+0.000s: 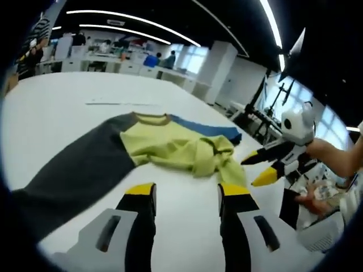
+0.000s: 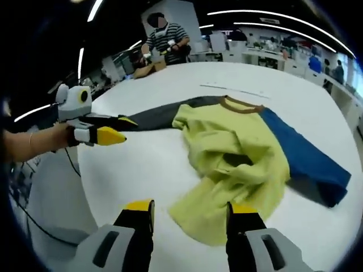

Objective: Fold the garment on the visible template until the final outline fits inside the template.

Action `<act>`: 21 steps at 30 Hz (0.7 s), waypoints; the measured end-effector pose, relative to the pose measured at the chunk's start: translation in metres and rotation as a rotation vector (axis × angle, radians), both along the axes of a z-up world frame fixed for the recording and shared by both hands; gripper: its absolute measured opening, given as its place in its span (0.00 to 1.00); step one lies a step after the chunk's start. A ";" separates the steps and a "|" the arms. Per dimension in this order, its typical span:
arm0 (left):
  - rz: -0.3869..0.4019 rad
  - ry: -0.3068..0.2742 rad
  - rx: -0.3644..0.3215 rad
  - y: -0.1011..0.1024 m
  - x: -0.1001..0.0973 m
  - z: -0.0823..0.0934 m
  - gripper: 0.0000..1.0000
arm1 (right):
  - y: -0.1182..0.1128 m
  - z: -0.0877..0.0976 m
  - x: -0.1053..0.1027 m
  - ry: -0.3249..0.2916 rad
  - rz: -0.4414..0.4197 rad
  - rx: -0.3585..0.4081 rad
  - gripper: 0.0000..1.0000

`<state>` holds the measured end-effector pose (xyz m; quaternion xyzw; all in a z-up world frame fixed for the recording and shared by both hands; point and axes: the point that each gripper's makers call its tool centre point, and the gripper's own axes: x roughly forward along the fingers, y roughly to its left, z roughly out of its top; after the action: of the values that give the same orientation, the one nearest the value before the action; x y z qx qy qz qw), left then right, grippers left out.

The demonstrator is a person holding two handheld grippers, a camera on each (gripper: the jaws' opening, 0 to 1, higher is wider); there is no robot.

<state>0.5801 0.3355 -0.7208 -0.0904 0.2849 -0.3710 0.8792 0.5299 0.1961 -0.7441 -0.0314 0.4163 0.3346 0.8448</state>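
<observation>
A long-sleeved garment lies crumpled on the white table point(image 1: 62, 107). Its yellow-green body point(image 1: 170, 148) is bunched, with a grey sleeve point(image 1: 79, 170) stretched one way and a blue sleeve point(image 1: 207, 129) the other. My left gripper point(image 1: 187, 192) hovers open just short of the cloth, nothing between its jaws. In the right gripper view the yellow body point(image 2: 227, 158) spreads ahead, and its loose hem reaches between the open jaws of my right gripper point(image 2: 191, 209). The right gripper point(image 1: 256, 169) enters the left gripper view beside the hem. The left gripper point(image 2: 123, 129) points at the grey sleeve point(image 2: 153, 116).
A thin pale strip point(image 1: 122, 103) lies on the table beyond the collar. A person in a striped shirt point(image 2: 165, 38) stands at the far table edge by a cardboard box point(image 2: 148, 69). The table edge point(image 2: 85, 175) runs close on the left. Stands and cables point(image 1: 264, 113) crowd the right side.
</observation>
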 end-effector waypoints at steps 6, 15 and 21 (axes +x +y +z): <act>-0.005 0.010 0.006 -0.011 0.010 -0.009 0.36 | 0.006 -0.007 -0.008 0.019 -0.024 0.022 0.41; -0.001 0.028 0.025 -0.027 0.023 -0.026 0.32 | 0.011 -0.016 -0.016 0.010 -0.008 -0.015 0.37; -0.005 0.034 0.027 -0.041 0.032 -0.035 0.29 | 0.018 -0.013 -0.021 0.011 -0.024 0.009 0.33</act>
<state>0.6120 0.2942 -0.7560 -0.0840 0.3051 -0.3676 0.8745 0.5093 0.2139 -0.7571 -0.0209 0.4199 0.3264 0.8466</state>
